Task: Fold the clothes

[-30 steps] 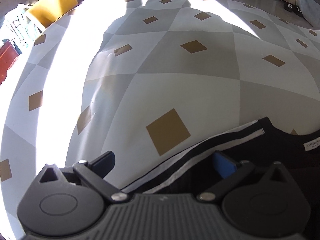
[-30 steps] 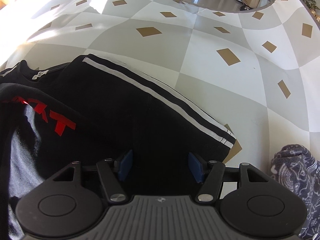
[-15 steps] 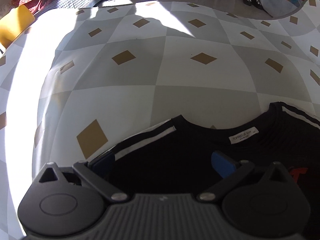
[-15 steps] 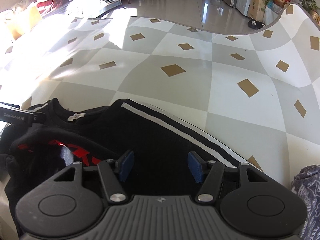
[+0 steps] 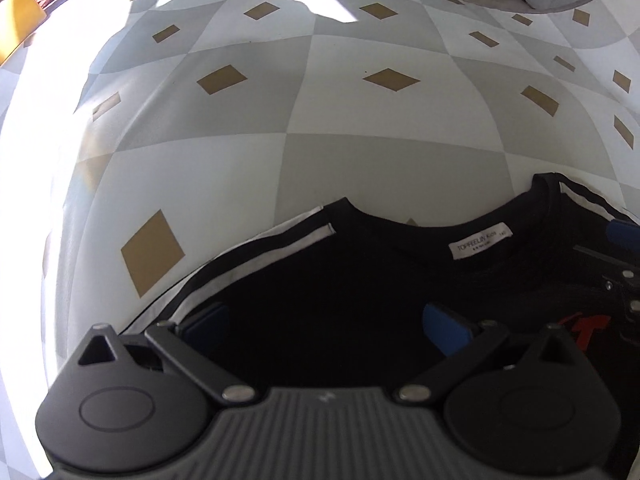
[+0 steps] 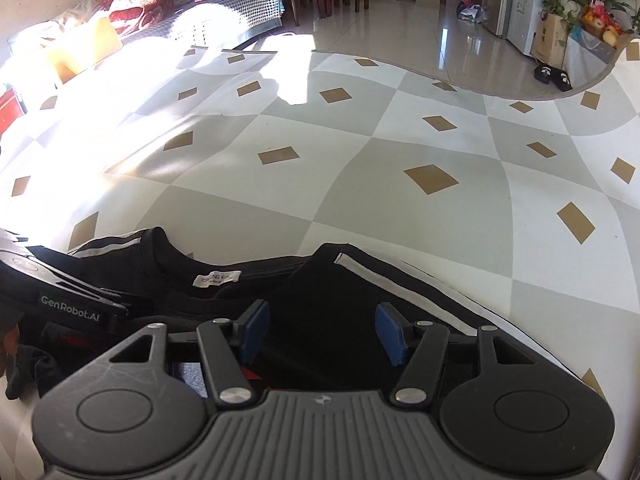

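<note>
Black cloth, a T-shirt (image 5: 360, 280) with white shoulder stripes, lies collar-up near the front edge of the checked mat (image 5: 360, 140), its neck label showing. The left hand-held gripper (image 5: 324, 324) hovers over the left shoulder, fingers apart; the right hand-held gripper (image 6: 320, 330) hovers over the right shoulder, fingers apart too, gripping nothing. I judge this a spreading or shoulder-grasp stage; whether a fold is about to be made or was just laid down, I cannot tell. Compared with a second ago, both cameras have swung so the collar now sits centred between the two.
</note>
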Motion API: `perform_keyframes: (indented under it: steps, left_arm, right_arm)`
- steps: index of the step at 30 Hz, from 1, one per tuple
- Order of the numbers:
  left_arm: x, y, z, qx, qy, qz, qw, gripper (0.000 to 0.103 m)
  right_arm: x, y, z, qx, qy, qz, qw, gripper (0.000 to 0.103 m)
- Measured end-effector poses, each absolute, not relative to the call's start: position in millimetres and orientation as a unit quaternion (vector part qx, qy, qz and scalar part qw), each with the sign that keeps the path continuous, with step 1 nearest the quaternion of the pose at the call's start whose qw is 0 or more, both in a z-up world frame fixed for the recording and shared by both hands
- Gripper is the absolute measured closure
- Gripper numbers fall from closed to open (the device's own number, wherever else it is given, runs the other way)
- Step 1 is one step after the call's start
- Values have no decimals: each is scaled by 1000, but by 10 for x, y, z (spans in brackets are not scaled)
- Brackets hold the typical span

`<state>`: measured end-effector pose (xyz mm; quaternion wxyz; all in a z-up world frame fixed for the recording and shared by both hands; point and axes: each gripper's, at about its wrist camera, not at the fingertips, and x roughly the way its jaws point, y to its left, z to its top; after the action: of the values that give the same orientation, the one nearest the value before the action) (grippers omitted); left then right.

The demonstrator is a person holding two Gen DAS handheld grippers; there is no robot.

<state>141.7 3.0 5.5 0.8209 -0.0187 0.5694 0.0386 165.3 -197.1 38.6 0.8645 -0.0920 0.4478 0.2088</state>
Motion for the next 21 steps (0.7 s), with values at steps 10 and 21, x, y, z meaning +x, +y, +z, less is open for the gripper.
perform_keyframes:
  steps: [10, 21]
  left_arm:
    - [1512, 62, 87, -23, 558, 50, 828, 0]
    - [1577, 196, 61, -38, 560, 68, 825, 0]
  right_arm:
    - [1787, -1856, 152, -109, 447, 170, 871, 46]
    - [1992, -2004, 139, -76, 430, 88, 895, 44]
